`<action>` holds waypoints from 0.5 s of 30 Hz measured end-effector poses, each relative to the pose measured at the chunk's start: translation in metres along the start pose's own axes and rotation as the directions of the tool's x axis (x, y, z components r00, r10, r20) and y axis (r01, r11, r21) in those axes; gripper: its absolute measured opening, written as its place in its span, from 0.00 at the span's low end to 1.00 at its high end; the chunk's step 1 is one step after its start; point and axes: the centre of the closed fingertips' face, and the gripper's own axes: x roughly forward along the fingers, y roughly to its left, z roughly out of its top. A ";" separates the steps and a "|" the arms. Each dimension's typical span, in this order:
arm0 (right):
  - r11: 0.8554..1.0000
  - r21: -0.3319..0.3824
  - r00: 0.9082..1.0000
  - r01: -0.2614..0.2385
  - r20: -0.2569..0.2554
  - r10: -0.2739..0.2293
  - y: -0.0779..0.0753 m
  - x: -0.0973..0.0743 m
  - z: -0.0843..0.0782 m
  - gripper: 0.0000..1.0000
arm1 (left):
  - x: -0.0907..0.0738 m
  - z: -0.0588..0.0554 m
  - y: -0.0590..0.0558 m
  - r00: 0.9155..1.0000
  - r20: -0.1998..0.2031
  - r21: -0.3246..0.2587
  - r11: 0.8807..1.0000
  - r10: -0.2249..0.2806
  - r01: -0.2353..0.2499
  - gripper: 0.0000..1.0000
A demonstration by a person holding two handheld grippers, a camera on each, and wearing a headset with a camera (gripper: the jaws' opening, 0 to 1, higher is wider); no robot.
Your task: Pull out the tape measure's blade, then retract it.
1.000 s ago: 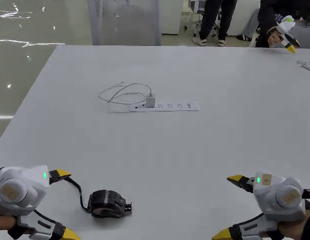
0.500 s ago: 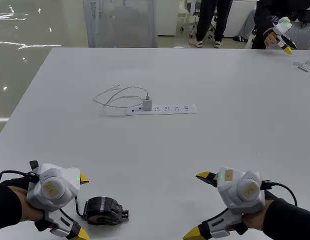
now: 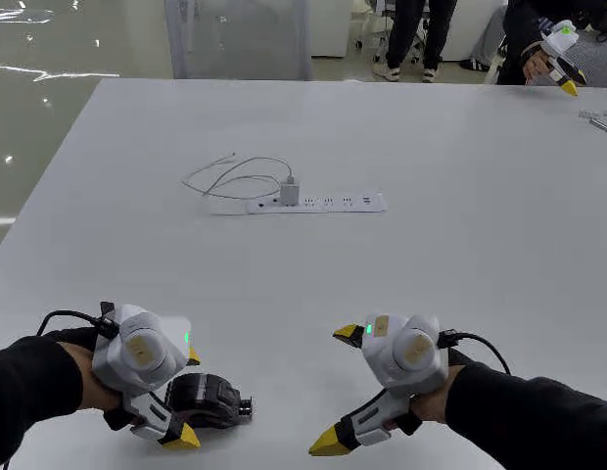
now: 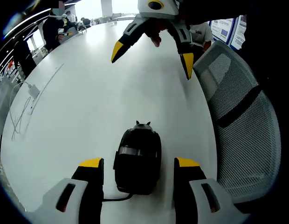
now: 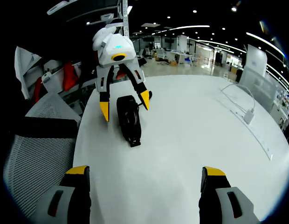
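Both grippers have drawn inward since a second ago. The left gripper [image 3: 186, 397], which then sat clear of the tape measure [image 3: 208, 399] at its 9 o'clock, now straddles it. The right gripper [image 3: 336, 388] has come much nearer and stands at the tape's 3 o'clock, apart from it.

The tape measure is a black, rounded case with a thin black cord trailing from its rear. The blade is wound in, with just the small end tab at the mouth, which points to 3 o'clock toward the right gripper. It lies on the white table [image 3: 382, 147], at about 7 o'clock in the head view.

In the left gripper view the case [image 4: 137, 158] sits between the spread jaws of the left gripper [image 4: 139, 162]. A sliver of table seems to show on each side, so the jaws look released rather than clamped. In its own view the right gripper [image 5: 146, 171] is wide apart with nothing between its jaws, and it faces the tape [image 5: 129, 119] at 12 o'clock.

A power strip [image 3: 318, 203] lies well beyond, at 12 o'clock.
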 end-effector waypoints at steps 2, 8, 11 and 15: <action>1.000 -0.016 1.000 -0.004 -0.013 0.004 0.002 0.007 0.001 0.98 | 0.001 0.002 -0.003 1.000 -0.005 0.003 1.000 -0.009 0.009 0.42; 0.999 -0.036 1.000 -0.018 -0.005 0.018 0.005 0.023 0.011 0.92 | 0.003 0.001 0.003 0.999 -0.030 0.042 0.998 0.038 -0.037 0.33; 0.998 -0.057 1.000 -0.026 0.002 0.026 0.006 0.031 0.018 0.87 | 0.002 0.001 0.003 0.998 -0.046 0.055 0.997 0.048 -0.045 0.32; 0.996 -0.080 0.999 -0.033 -0.005 0.033 0.008 0.042 0.023 0.81 | 0.002 -0.001 0.004 0.997 -0.058 0.050 0.998 0.049 -0.046 0.32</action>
